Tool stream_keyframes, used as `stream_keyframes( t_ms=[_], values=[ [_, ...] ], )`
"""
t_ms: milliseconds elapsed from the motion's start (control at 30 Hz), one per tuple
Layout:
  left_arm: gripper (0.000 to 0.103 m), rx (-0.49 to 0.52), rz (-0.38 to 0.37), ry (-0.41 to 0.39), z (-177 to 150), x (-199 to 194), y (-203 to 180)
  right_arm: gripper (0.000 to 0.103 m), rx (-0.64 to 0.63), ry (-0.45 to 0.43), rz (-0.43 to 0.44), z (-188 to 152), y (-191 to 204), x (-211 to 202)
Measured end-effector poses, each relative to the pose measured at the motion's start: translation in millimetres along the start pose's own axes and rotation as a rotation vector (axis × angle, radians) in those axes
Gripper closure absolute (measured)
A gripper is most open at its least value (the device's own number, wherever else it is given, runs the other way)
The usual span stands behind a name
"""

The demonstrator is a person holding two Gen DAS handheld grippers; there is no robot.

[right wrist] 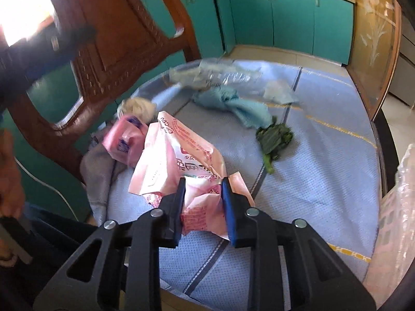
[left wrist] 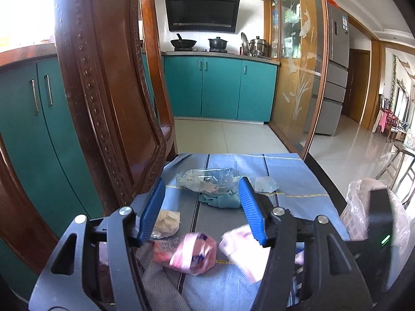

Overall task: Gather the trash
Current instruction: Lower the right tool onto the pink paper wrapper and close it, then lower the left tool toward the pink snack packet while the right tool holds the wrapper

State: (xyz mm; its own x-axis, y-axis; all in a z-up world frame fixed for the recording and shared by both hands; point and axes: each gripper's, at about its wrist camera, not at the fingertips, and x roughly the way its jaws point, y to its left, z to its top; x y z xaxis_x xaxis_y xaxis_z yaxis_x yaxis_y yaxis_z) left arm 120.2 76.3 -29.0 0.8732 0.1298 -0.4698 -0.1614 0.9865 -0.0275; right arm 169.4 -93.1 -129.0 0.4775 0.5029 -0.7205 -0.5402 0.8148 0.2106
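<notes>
- The pink wrapper point(right wrist: 179, 160) hides its near part behind the right gripper's fingers point(right wrist: 229, 207).
- Motion blurs the small pink packet point(left wrist: 189, 252).
- The plastic-lined bin point(right wrist: 396, 223) is cut off past the tabletop's right edge.

Kitchen, daylit. Teal cabinets point(left wrist: 220, 88) under a counter; black range hood point(left wrist: 202, 10) above a wok point(left wrist: 182, 42) and pot point(left wrist: 218, 42). Carved wooden chair point(left wrist: 103, 90) at left. Etched glass partition point(left wrist: 298, 64), steel refrigerator point(left wrist: 337, 64) beyond. Pale glossy tile floor point(left wrist: 225, 134). Bright window point(left wrist: 23, 7) far left.
</notes>
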Motion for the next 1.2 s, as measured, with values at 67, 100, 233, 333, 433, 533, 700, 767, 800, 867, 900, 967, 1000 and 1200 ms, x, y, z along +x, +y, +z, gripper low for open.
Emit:
stream_keyframes(
  t_ms=[67,100,233,333,433,533,700,767,800,867,900,967,1000,1200],
  values=[
    [0.043,0.005,0.002,0.008,0,2,-1,0.076,0.040,-0.053,0.006,4,-11,-14],
    [0.043,0.009,0.002,0.011,-1,3,-1,0.076,0.053,-0.070,0.007,5,-14,-18],
    [0.043,0.026,0.003,0.022,-2,6,-4,0.076,0.094,-0.121,-0.044,9,-30,-33],
    [0.043,0.040,-0.006,0.035,-4,7,-7,0.076,0.120,-0.123,-0.058,10,-38,-36],
    [0.044,0.061,-0.038,0.062,-7,11,-12,0.076,0.130,-0.122,-0.061,11,-41,-37],
    [0.048,0.089,-0.050,0.082,-10,14,-17,0.075,0.121,-0.128,-0.072,10,-40,-38],
    [0.051,0.127,-0.102,0.141,-19,20,-22,0.075,0.135,-0.134,-0.080,7,-43,-40],
    [0.054,0.147,-0.117,0.183,-26,23,-23,0.075,0.143,-0.129,-0.087,6,-45,-40],
    [0.054,0.157,-0.119,0.202,-30,25,-24,0.075,0.147,-0.126,-0.089,6,-46,-40],
    [0.054,0.175,-0.118,0.233,-36,29,-25,0.075,0.153,-0.122,-0.093,5,-47,-40],
    [0.054,0.182,-0.116,0.245,-39,31,-26,0.075,0.155,-0.122,-0.094,5,-48,-40],
    [0.054,0.184,-0.108,0.268,-43,34,-24,0.075,0.158,-0.122,-0.092,6,-48,-40],
    [0.054,0.181,-0.106,0.277,-43,34,-22,0.075,0.159,-0.123,-0.092,7,-48,-40],
    [0.051,0.143,-0.116,0.312,-46,38,-13,0.075,0.154,-0.119,-0.091,7,-46,-38]
  ],
)
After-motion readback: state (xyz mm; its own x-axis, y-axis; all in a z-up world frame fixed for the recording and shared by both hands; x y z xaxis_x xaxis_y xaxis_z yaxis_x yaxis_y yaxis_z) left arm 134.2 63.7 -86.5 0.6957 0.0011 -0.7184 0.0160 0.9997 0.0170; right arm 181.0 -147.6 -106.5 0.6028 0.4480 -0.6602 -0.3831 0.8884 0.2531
